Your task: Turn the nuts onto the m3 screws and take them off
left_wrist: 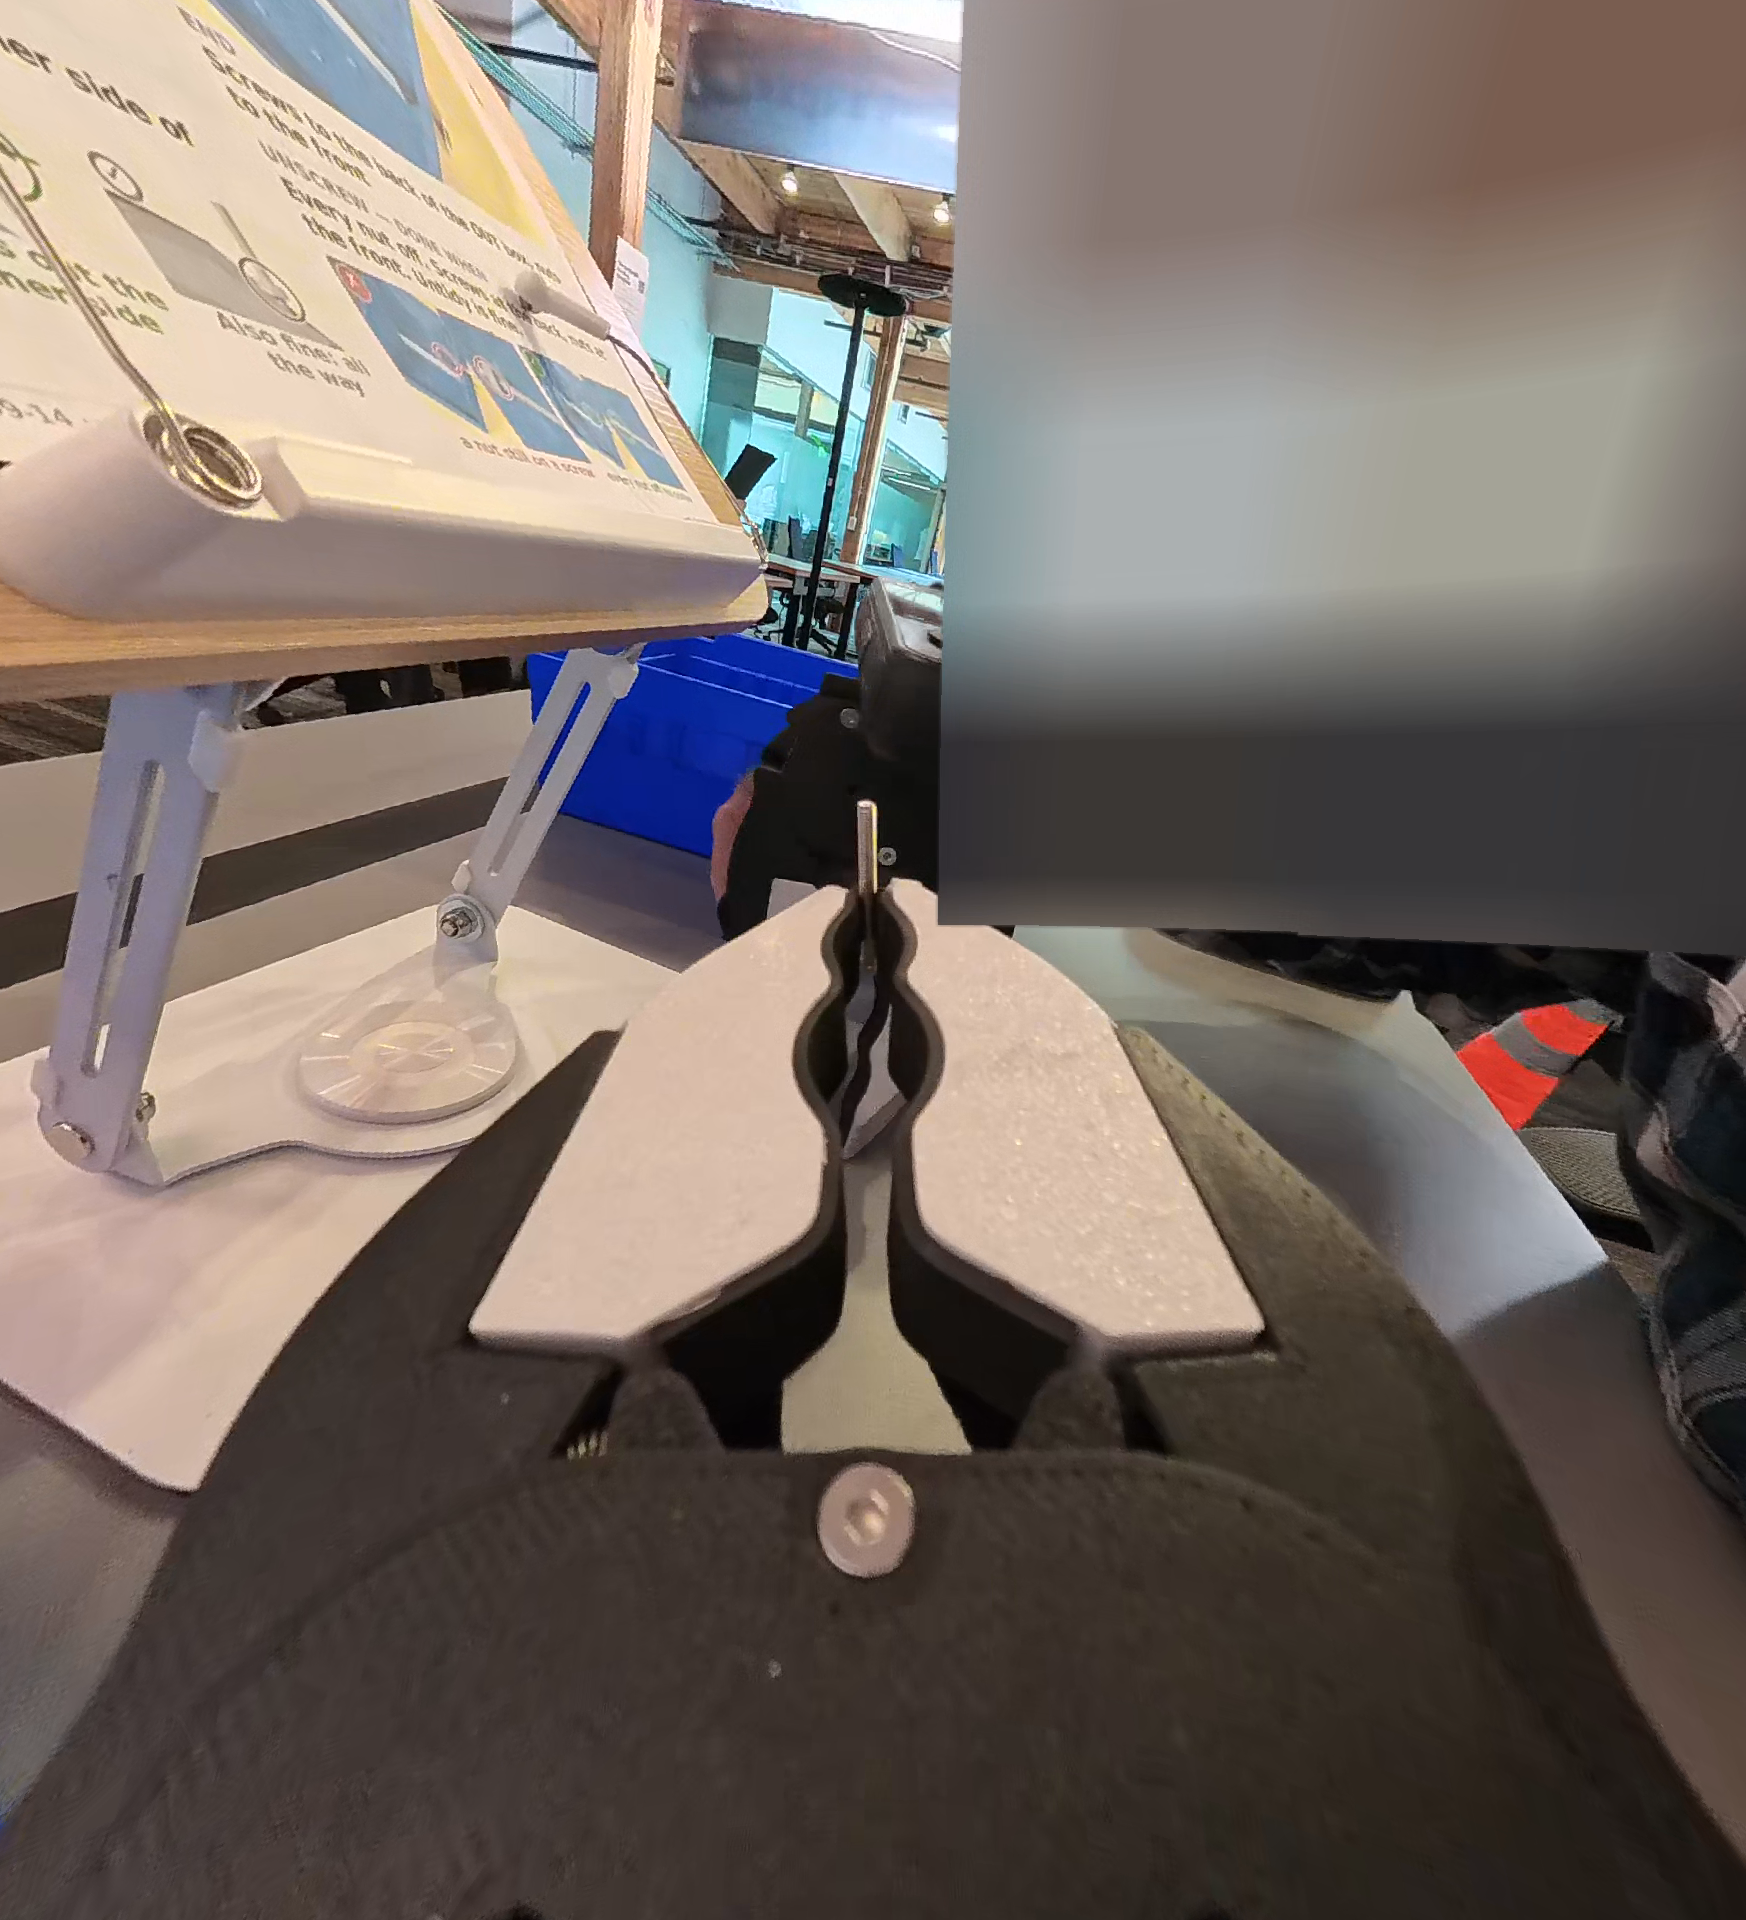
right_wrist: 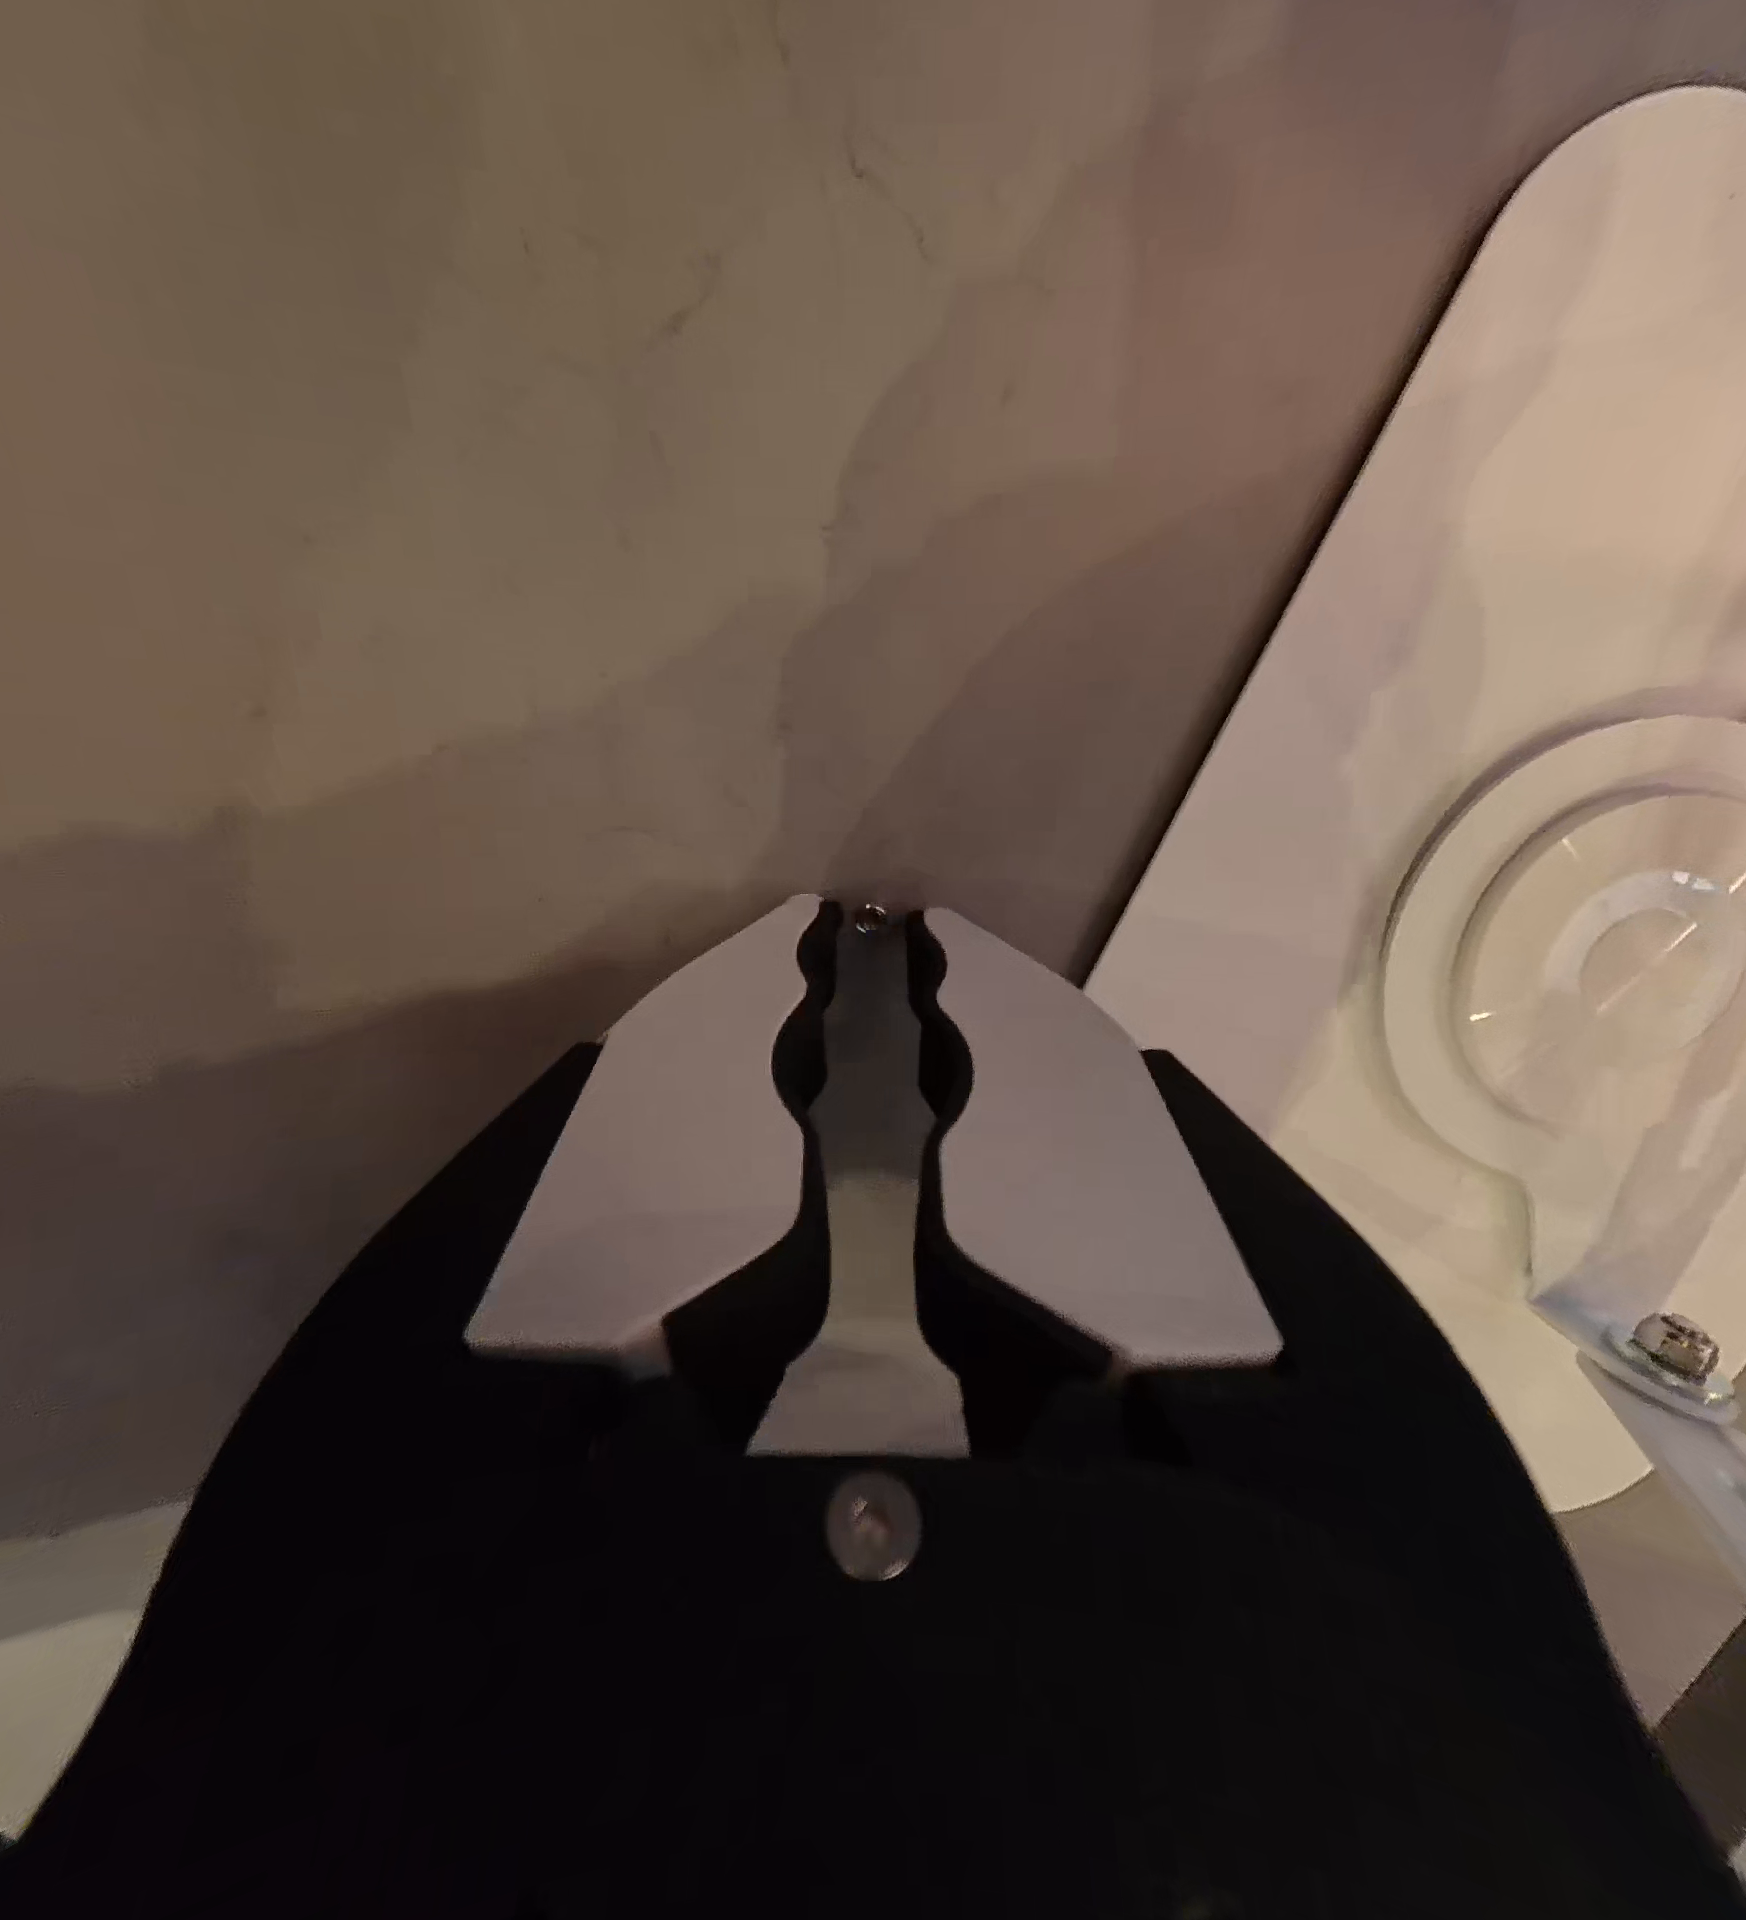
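In the left wrist view my left gripper is shut on a thin metal screw. The screw's shank stands upright out of the fingertips, above the grey table. Just behind the screw a black gripper shows with a hand on it. In the right wrist view my right gripper points down at the table with its jaws slightly apart. A small metal nut lies between the fingertips on the table. There is a narrow gap on each side, so neither pad presses on it.
A tilted wooden document stand with a printed sheet rises at the left on white metal legs. Its white base plate carries a clear suction disc, which also shows in the right wrist view. A blue bin stands behind. A plaid sleeve is at the right. Tip to tip, the grippers are about 15 cm apart.
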Motion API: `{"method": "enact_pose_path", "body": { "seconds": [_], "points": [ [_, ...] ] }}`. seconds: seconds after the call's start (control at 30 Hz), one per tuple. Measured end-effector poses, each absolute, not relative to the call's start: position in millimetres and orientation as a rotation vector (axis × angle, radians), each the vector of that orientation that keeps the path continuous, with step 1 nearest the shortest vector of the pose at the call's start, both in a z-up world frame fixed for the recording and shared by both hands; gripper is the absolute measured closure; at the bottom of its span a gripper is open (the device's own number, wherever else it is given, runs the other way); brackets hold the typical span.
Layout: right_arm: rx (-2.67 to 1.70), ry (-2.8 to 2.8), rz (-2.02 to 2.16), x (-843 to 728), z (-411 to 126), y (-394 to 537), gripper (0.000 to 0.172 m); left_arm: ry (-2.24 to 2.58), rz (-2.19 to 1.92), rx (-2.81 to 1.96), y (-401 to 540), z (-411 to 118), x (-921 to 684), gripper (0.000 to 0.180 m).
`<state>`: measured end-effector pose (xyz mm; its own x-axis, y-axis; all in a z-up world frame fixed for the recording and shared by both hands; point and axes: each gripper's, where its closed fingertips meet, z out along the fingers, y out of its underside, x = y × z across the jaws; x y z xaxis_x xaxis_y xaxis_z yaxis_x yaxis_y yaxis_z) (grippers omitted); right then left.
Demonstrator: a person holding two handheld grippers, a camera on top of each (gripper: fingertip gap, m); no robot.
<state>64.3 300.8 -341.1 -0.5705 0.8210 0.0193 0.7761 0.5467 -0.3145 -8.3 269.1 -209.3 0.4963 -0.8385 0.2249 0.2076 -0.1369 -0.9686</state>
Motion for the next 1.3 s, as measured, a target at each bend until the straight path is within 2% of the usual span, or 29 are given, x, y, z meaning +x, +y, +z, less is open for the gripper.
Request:
{"method": "enact_pose_path", "body": {
  "seconds": [0.83, 1.03, 1.3],
  "points": [
    [-1.304, -2.627, 0.543, 64, -339, 292, 0.166, 0.609, -0.999, -1.441, 269, -213, -6, 0.179],
    [-1.267, -2.588, 0.591, 61, -314, 285, 0.166, 0.644, -0.994, -1.457, 268, -217, 0, 0.179],
    [-1.181, -2.542, 0.612, 60, -250, 271, 0.166, 0.759, -0.959, -1.526, 262, -234, 21, 0.179]
  ]
}}
